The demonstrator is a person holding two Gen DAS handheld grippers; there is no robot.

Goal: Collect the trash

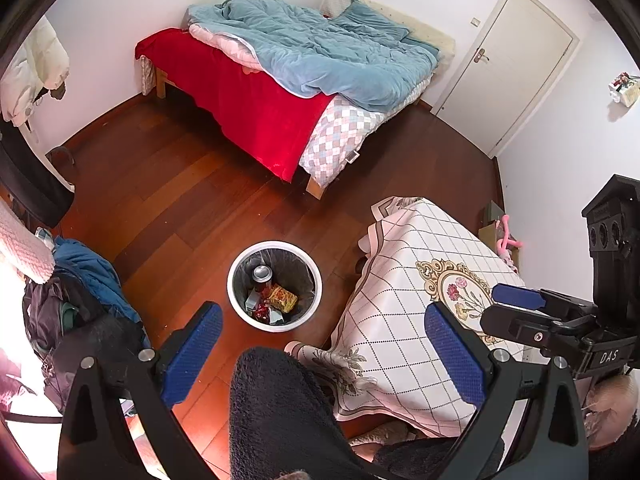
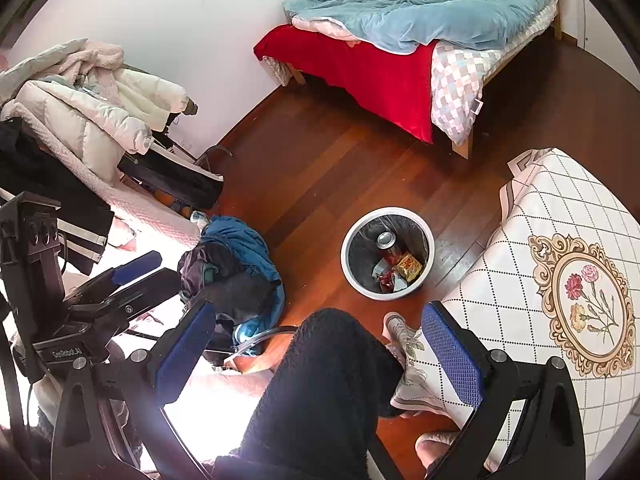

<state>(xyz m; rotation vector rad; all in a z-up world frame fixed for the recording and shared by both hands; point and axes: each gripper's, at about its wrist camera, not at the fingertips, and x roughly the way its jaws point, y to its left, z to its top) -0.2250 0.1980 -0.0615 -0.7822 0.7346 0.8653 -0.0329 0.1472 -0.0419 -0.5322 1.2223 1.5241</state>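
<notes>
A white round trash bin (image 1: 236, 280) with a black liner stands on the wooden floor; it also shows in the right wrist view (image 2: 347, 254). Inside lie a drink can (image 1: 262, 274), a yellow-red snack wrapper (image 1: 283, 298) and other scraps; the can (image 2: 387, 241) and wrapper (image 2: 409, 265) show there too. My left gripper (image 1: 326, 354) is open and empty, held above and short of the bin. My right gripper (image 2: 320, 354) is open and empty, above the person's dark-trousered leg (image 2: 320, 392). Each gripper shows in the other's view: right (image 1: 520, 308), left (image 2: 136, 276).
A table with a white floral cloth (image 1: 416, 292) stands right of the bin. A bed (image 1: 280, 80) with red and blue covers is at the far wall. Piles of clothes (image 2: 236, 276) lie left of the bin. A closed door (image 1: 508, 64) is far right.
</notes>
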